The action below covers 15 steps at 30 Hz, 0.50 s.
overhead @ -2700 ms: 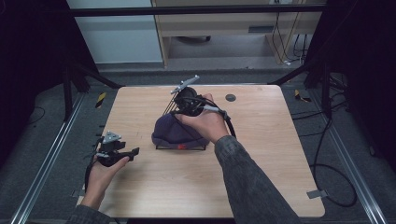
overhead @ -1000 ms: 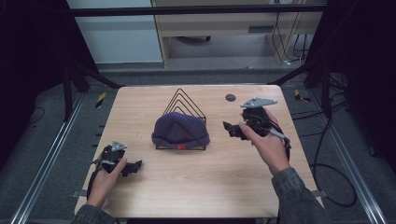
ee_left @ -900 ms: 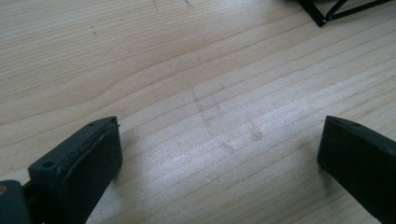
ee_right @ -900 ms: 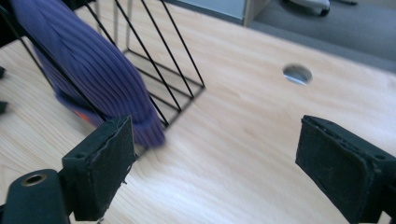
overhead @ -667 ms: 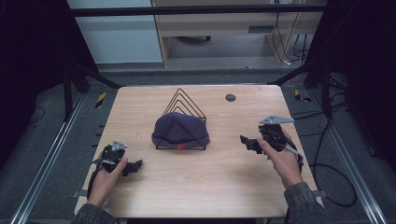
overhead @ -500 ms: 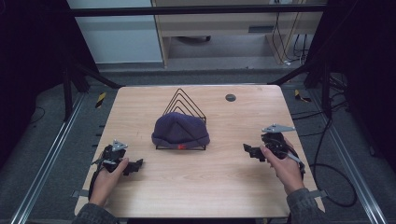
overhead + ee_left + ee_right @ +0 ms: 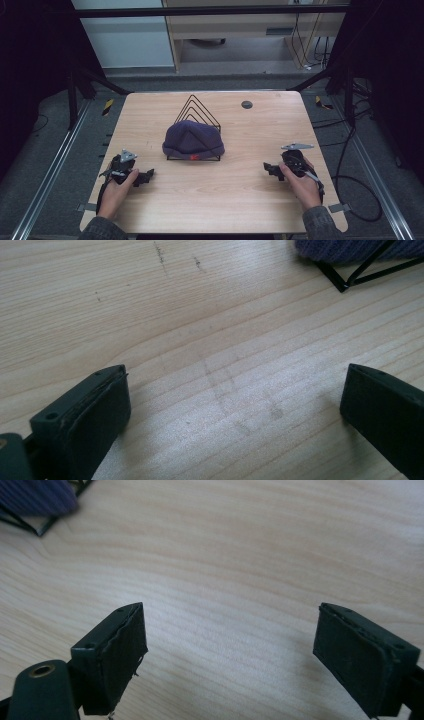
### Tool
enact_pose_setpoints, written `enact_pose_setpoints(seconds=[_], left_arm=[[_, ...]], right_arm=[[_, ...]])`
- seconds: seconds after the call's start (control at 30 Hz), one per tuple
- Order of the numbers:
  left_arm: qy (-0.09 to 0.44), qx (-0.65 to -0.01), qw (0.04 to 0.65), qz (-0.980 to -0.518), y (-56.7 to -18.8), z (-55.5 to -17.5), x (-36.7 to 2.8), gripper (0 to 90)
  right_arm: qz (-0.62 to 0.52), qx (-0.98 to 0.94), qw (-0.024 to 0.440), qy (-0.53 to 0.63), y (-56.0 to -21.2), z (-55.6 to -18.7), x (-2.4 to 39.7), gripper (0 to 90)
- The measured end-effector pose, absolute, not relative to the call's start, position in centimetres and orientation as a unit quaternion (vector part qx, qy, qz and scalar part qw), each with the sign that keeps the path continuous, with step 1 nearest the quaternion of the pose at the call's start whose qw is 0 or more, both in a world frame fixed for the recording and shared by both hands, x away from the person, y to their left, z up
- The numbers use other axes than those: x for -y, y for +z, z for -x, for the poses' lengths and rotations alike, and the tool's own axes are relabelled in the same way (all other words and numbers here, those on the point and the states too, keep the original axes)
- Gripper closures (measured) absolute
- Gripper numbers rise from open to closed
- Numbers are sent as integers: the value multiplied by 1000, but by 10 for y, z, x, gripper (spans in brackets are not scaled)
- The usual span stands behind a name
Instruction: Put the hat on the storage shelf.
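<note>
A dark purple knit beanie (image 7: 193, 139) is draped over a black wire rack (image 7: 198, 112) in the middle of the wooden table (image 7: 235, 195). My left gripper (image 7: 146, 175) rests low on the table at the front left, open, with bare wood between its jaws (image 7: 235, 405). A corner of the rack (image 7: 345, 279) and the beanie's edge (image 7: 350, 247) appear at the top right of the left gripper view. My right gripper (image 7: 269, 169) sits at the front right, open and empty (image 7: 227, 650). The rack's corner (image 7: 30, 522) shows at that view's top left.
A small dark round disc (image 7: 246, 104) lies near the table's back right. Metal frame rails (image 7: 60, 165) run along both sides of the table, and a black cable (image 7: 360, 200) trails off the right edge.
My right hand has left the beanie on the rack and drawn its gripper back to the front right of the table. The left gripper has barely moved.
</note>
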State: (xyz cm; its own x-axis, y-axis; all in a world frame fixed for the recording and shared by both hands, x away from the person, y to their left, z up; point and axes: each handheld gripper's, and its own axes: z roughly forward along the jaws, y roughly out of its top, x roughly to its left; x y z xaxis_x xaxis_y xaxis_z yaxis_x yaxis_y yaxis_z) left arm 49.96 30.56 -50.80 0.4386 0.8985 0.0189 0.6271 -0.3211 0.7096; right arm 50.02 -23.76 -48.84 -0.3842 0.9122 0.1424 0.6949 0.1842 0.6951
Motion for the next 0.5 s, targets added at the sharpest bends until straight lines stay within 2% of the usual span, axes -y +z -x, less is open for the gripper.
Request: enact_pose_setpoints(seconds=[0.13,0.33,0.5], left_arm=[[209,-482,319,-789,-507,-503,-305,0],[203,-483,313,-792,-506,-509,-302,0],[203,-481,314,-793,-506,-509,-302,0]], right_arm=[[-531,-764,149,335,-499,-498,236,128],[-503,-763,223,340,-512,-482,231,114],[-506,-761,228,336,-512,-479,231,111]])
